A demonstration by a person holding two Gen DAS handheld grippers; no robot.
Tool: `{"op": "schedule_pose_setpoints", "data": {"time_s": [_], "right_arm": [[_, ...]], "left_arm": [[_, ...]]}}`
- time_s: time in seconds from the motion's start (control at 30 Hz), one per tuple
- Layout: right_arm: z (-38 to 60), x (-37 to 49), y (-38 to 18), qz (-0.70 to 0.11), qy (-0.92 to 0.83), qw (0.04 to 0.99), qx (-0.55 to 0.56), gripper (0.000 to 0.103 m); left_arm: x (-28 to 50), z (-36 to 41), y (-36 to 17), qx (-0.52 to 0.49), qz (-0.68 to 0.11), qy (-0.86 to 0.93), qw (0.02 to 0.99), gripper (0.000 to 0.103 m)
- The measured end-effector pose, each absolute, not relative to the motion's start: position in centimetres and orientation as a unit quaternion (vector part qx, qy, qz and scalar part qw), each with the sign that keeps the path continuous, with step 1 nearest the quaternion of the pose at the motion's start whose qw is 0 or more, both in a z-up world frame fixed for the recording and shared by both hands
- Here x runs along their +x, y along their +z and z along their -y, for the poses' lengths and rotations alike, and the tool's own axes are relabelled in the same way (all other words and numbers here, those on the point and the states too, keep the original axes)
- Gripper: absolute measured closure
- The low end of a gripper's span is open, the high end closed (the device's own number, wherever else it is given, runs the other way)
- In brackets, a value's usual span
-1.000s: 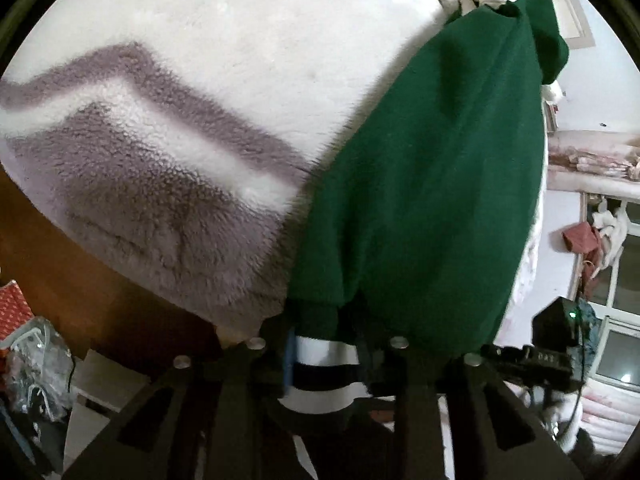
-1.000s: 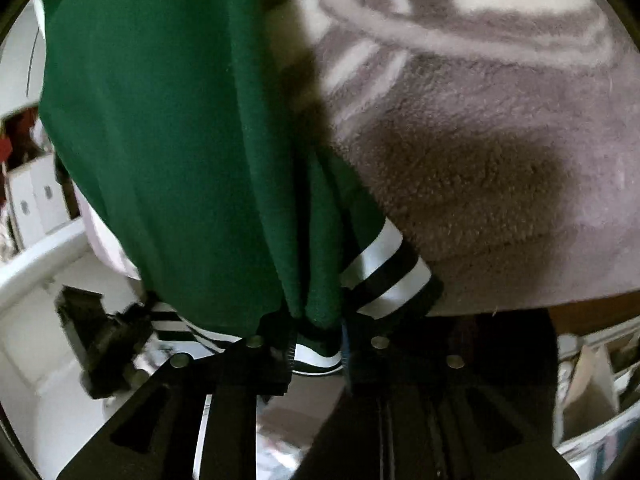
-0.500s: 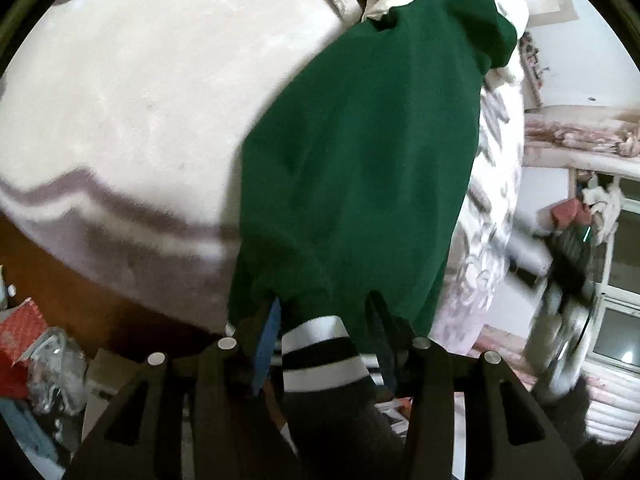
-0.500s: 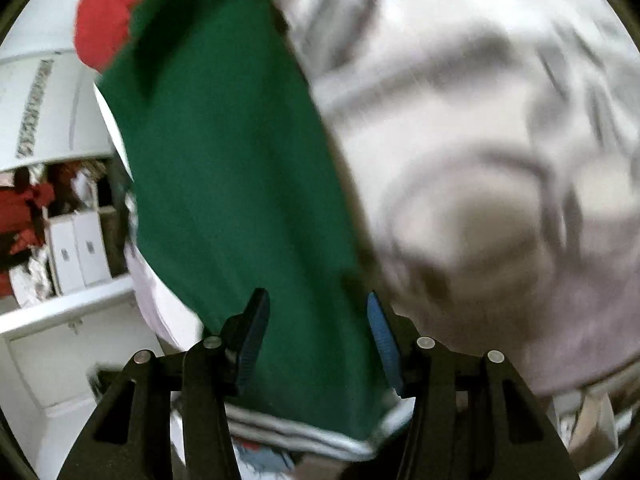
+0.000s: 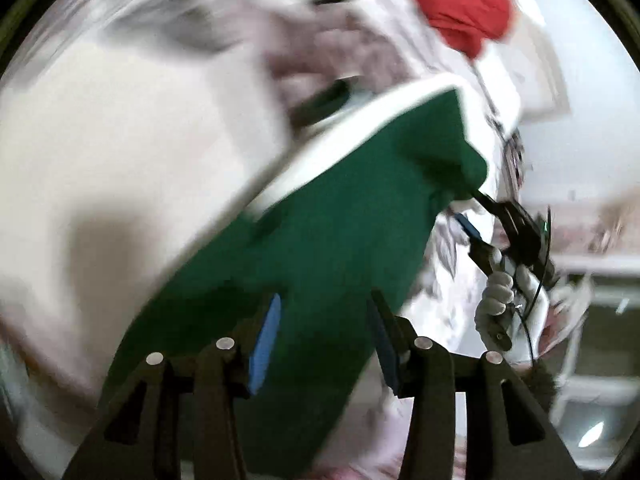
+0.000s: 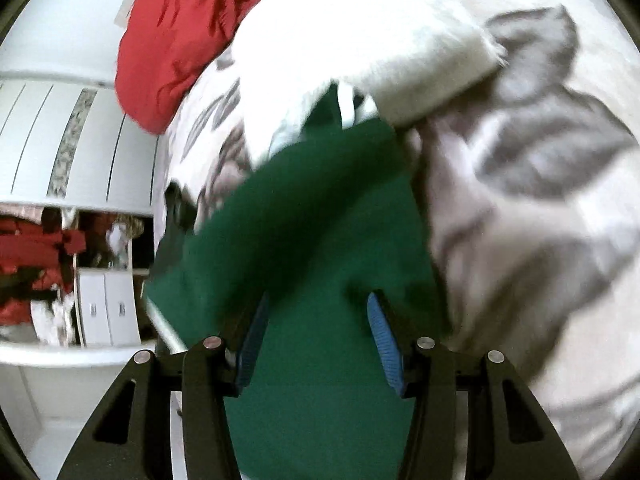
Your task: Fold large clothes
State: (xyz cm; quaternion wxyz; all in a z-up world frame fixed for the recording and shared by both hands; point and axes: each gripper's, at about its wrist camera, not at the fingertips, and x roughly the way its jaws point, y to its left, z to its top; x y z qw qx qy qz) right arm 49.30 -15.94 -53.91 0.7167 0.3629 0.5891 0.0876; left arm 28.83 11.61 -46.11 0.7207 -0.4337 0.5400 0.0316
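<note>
The bed blanket [image 5: 120, 184], a fleecy white cover with grey-purple bands, carries everything and fills most of both wrist views; it is blurred by motion. The green garment [image 5: 340, 216] lies on it as a long folded strip running from the near edge of the bed toward the far end, where a white fluffy item [image 6: 360, 40] overlaps its far part in the right wrist view. A red garment [image 6: 180, 36] lies bunched at the far corner of the bed, apart from the green one.

The left gripper [image 5: 324, 336] hangs above the near part of the green strip. Its jaws have just been opening and now stand spread; the blue pads [image 5: 266, 344] show clear of the cloth, which lies below and between them, not pinched.

The right gripper [image 6: 316, 340] is likewise over the green cloth. Its jaws have just been opening and stand apart, with the fabric lying beneath the gap and no fold pressed by the pads. In the left wrist view this gripper appears at the strip's far right edge, held by a white-gloved hand [image 5: 500, 296].

The garment is plain dark green with a white band [image 5: 352, 136] along one long edge.
</note>
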Motion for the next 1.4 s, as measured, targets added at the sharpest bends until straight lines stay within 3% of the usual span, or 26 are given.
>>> {"op": "schedule_pose_setpoints", "data": {"time_s": [0.13, 0.27, 0.37, 0.53, 0.73, 0.87, 1.07, 1.13, 1.4], "right_arm": [[14.4, 54.9, -58.6, -0.606, 0.088, 0.709, 0.351, 0.05], [11.9, 59.2, -65.1, -0.682, 0.074, 0.665, 0.296, 0.05], [12.0, 60.4, -64.1, -0.687, 0.104, 0.658, 0.289, 0.048], [16.0, 58.9, -60.4, -0.63, 0.136, 0.662, 0.383, 0.048], [14.8, 61.8, -66.2, -0.626, 0.107, 0.655, 0.409, 0.048], [14.7, 61.3, -64.6, -0.623, 0.112, 0.657, 0.409, 0.048], [17.0, 49.8, -58.0, -0.647, 0.119, 0.639, 0.398, 0.04], [17.4, 43.3, -56.2, -0.662, 0.11, 0.638, 0.377, 0.039], [15.4, 17.8, -55.2, -0.743, 0.059, 0.568, 0.348, 0.038]], "left_arm": [[40.1, -8.9, -48.9, -0.317, -0.554, 0.019, 0.77, 0.061], [47.7, -9.1, -52.7, -0.298, -0.565, 0.019, 0.769, 0.061], [49.4, -10.7, -53.7, -0.33, -0.558, 0.029, 0.761, 0.061], [49.5, -13.1, -54.0, -0.364, -0.546, 0.037, 0.753, 0.061], [52.6, -13.8, -55.2, -0.373, -0.554, 0.041, 0.743, 0.061], [53.5, -13.0, -54.1, -0.362, -0.553, 0.036, 0.75, 0.061], [46.6, -10.1, -50.0, -0.364, -0.549, -0.052, 0.751, 0.06], [43.0, -9.1, -49.3, -0.352, -0.568, -0.078, 0.74, 0.036], [23.5, -10.9, -48.0, -0.373, -0.63, -0.066, 0.678, 0.035]]}}
